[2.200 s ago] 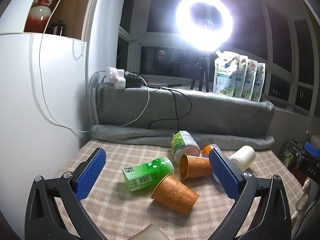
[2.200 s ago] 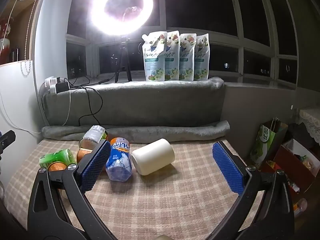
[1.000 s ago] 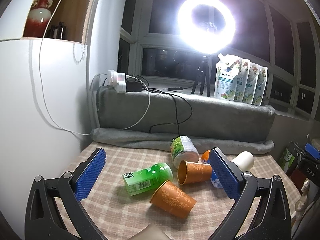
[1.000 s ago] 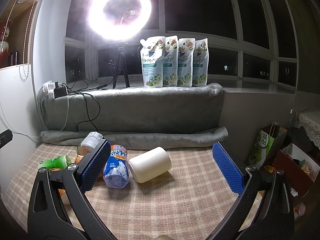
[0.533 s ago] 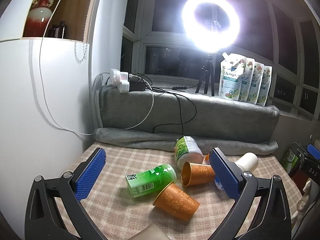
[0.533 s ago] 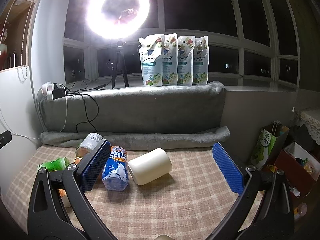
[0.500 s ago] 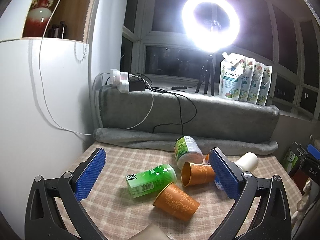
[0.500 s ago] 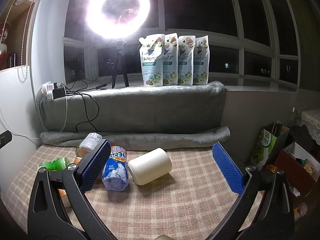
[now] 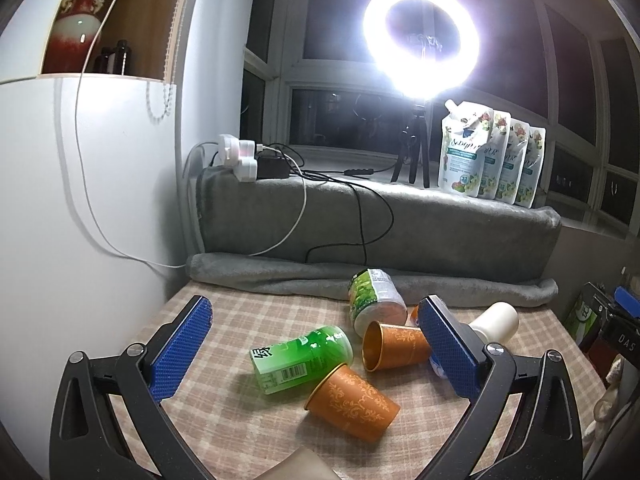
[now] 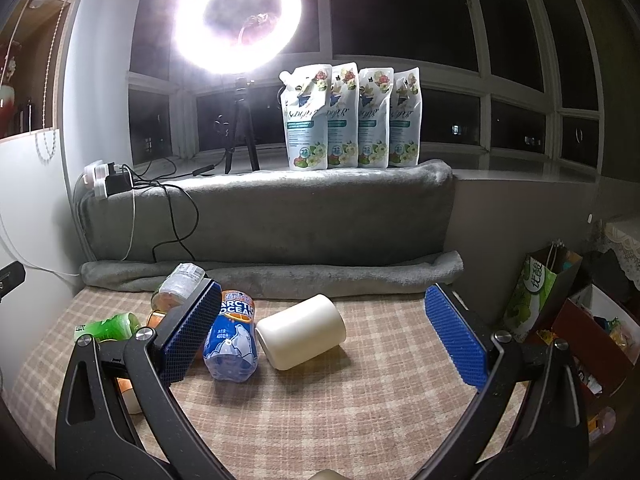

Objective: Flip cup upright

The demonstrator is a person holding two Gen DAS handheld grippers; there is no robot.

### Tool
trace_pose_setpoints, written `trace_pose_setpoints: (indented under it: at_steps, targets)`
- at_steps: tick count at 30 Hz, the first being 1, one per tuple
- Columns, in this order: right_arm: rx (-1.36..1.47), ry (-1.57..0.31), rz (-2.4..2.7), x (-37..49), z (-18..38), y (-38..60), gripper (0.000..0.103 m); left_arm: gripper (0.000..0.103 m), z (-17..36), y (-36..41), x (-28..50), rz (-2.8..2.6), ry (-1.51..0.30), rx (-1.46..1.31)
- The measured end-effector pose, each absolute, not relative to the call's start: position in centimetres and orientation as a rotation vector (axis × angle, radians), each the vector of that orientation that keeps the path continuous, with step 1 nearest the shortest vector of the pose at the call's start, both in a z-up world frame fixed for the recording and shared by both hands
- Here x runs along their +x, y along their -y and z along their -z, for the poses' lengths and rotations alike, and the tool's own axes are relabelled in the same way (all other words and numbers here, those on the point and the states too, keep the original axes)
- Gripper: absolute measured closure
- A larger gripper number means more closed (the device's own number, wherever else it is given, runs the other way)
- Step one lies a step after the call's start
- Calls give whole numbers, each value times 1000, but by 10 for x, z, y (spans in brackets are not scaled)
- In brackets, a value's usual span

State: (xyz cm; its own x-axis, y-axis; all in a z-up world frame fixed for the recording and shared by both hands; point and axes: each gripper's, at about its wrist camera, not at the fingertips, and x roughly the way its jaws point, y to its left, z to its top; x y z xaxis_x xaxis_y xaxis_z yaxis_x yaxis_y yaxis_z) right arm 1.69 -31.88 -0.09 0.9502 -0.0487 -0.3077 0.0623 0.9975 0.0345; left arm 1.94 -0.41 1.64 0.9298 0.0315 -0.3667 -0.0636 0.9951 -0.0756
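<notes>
Two orange paper cups lie on their sides on the checked tablecloth: the near one (image 9: 354, 404) and the far one (image 9: 394, 346). A cream cup (image 10: 301, 331) lies on its side too; it also shows in the left wrist view (image 9: 496, 321). My left gripper (image 9: 316, 344) is open and empty, held above the table in front of the orange cups. My right gripper (image 10: 324, 330) is open and empty, with the cream cup between its fingers further ahead.
A green bottle (image 9: 302, 354), a green-labelled jar (image 9: 374, 300) and a blue Arctic Ocean bottle (image 10: 232, 340) lie among the cups. A grey blanket (image 10: 272, 268) runs along the table's back edge. A white cabinet (image 9: 80, 200) stands on the left, bags (image 10: 536, 300) on the right.
Both grippers have drawn back and risen slightly, so the cups look a little smaller and lower. Both stay open; no object on the table has moved.
</notes>
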Motion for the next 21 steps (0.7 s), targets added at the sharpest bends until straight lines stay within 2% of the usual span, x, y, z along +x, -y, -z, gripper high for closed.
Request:
trace_pose_setpoints:
  at_steps: [21]
  targets:
    - [13, -355, -10, 21, 5, 299, 0, 1, -11, -13, 15, -76, -386, -117]
